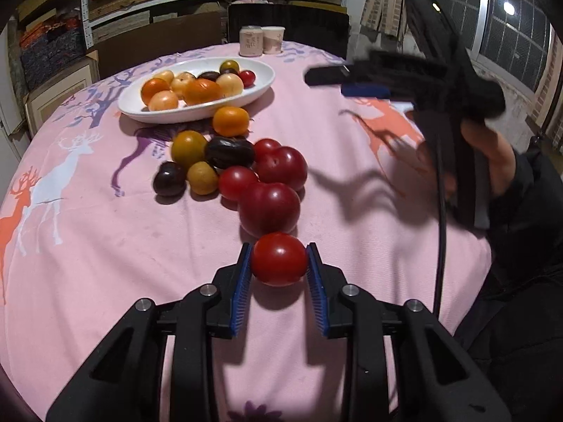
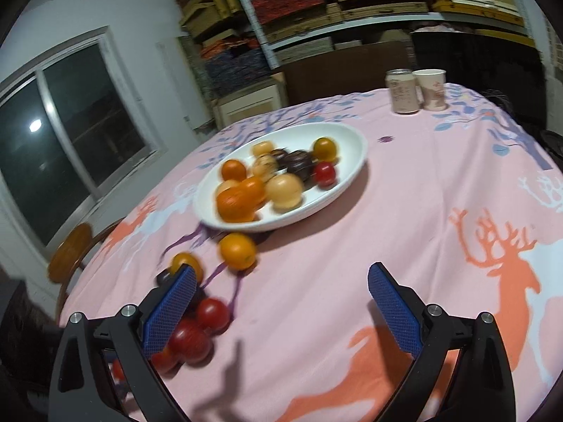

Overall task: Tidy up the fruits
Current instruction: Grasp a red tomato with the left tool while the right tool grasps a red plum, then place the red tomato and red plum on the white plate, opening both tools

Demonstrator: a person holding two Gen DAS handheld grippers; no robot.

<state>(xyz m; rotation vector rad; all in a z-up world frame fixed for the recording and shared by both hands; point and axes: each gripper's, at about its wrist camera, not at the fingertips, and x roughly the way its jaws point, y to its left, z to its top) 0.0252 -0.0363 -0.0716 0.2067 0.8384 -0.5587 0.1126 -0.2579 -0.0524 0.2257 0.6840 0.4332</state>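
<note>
Tomato (image 1: 278, 258) sits nearest, clamped between the blue pads (image 1: 242, 286) of the left gripper (image 1: 279, 274), just above the pink tablecloth (image 1: 105, 246); its shadow falls on the cloth beneath. Both pads press its sides.

Just beyond, a cluster of loose fruit (image 1: 239, 172) lies on the cloth: red fruits in a touching row, then a dark oblong one, a small dark round one, two yellowish ones and, farthest, an orange (image 1: 230, 121) just beside the dish.

Right gripper (image 2: 281, 316) hangs over bare cloth with its jaws wide apart and nothing between them. In the left wrist view it appears blurred at the right, held by a hand (image 1: 492, 154) in a dark sleeve. The loose fruit lies to the left of it, partly hidden behind its left finger (image 2: 169, 313).

White oval dish (image 1: 260, 88) stands farther back, holding orange, pale yellow, dark and red fruit; the right wrist view shows this blurred.

At the far edge of the table a can (image 1: 251, 41) and a paper cup (image 1: 273, 39) stand upright, side by side. Shelves (image 2: 352, 7) of stacked boxes fill the back wall.
</note>
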